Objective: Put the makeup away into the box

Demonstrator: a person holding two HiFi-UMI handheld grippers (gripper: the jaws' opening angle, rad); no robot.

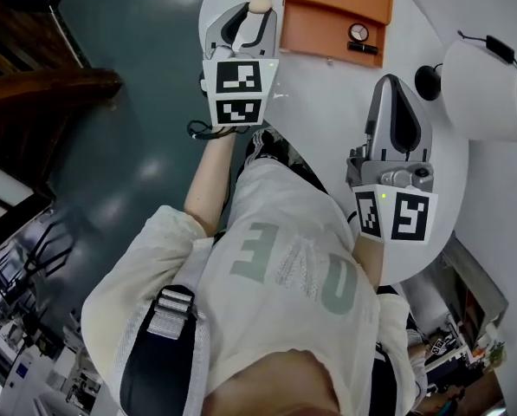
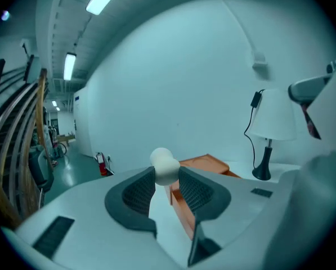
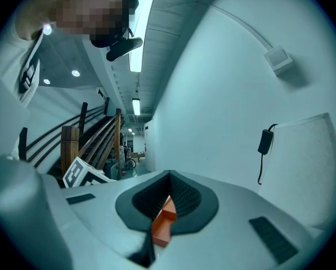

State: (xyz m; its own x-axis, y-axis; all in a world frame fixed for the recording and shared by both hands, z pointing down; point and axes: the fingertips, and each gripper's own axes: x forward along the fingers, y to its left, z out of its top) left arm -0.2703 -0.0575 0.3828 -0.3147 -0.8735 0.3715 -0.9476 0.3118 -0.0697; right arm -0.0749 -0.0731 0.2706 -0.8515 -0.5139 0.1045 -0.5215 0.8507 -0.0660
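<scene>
Cream-coloured and egg-shaped, the makeup sponge (image 2: 164, 163) is clamped between the pads of the left gripper (image 2: 166, 180), its rounded end poking past the jaw tips. It is held over the white table (image 1: 327, 102), just left of the orange box (image 1: 336, 7). The right gripper (image 3: 166, 198) hovers near the box, jaws together and empty.

Orange box (image 1: 336, 7) – cream sponge (image 2: 164, 166) – white table (image 1: 327, 102) – black-and-white marker cube (image 1: 238, 89).
</scene>
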